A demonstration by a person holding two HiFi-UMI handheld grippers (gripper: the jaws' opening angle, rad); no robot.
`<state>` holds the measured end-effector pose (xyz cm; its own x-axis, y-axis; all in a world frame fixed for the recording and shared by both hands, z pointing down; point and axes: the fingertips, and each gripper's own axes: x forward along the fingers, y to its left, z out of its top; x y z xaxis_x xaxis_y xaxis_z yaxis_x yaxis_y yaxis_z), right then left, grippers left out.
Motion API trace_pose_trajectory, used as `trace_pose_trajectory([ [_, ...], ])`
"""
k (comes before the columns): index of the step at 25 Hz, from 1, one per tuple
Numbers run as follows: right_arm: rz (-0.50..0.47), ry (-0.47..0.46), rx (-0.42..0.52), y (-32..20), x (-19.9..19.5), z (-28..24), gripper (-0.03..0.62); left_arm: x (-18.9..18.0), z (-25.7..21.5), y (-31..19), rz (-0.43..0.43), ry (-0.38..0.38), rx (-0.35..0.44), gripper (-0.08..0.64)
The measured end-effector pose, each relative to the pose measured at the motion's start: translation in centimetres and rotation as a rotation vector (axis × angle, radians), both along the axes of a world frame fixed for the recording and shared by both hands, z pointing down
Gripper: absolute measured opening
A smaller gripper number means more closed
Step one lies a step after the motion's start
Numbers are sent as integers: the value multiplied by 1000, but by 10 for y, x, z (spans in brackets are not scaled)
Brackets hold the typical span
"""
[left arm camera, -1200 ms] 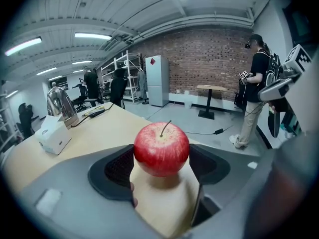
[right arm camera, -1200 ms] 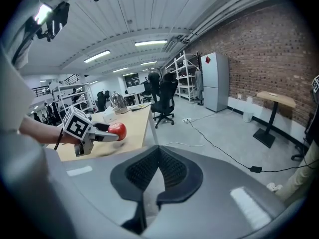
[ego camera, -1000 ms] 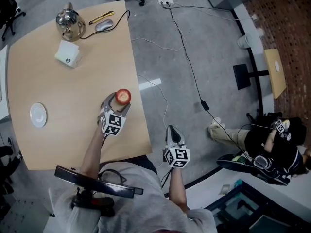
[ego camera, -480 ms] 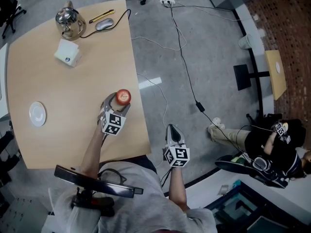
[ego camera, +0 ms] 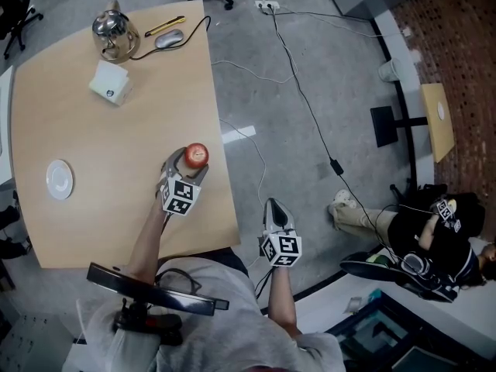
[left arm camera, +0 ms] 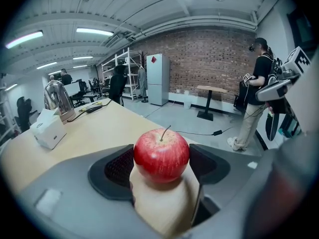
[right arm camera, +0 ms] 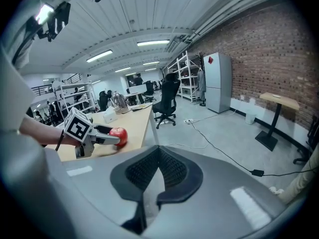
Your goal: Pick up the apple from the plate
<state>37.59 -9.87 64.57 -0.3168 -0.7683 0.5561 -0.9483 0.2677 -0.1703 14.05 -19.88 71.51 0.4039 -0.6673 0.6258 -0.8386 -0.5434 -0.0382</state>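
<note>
Hardly moved: left gripper (ego camera: 191,161), arm stretched fwd, jaws clamp apple (left arm camera: 161,155); right gripper (ego camera: 275,206) closed.

wooden table (ego camera: 101,142) with plate (ego camera: 60,180), kettle (ego camera: 109,32), white box (ego camera: 109,83), perhaps a mouse (ego camera: 167,40)

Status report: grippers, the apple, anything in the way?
Left gripper shut on apple, at edge of table. Right gripper shut, empty, off the table. Plate bare. Nothing in the way.
</note>
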Motion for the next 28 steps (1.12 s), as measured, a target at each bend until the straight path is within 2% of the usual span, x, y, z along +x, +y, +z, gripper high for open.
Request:
trace_pose_trajectory([
  [14, -11, 6, 29, 2, -10, -9, 6, -10, -16, 3, -17, 17, 37, 362],
  [22, -35, 5, 64, -8, -18, -13, 6, -18, -37, 3, -54, 26, 95, 287],
  [28, -64, 1, 89, -10, -31, -23, 6, -38, -71, 11, -126, 48, 165, 225],
])
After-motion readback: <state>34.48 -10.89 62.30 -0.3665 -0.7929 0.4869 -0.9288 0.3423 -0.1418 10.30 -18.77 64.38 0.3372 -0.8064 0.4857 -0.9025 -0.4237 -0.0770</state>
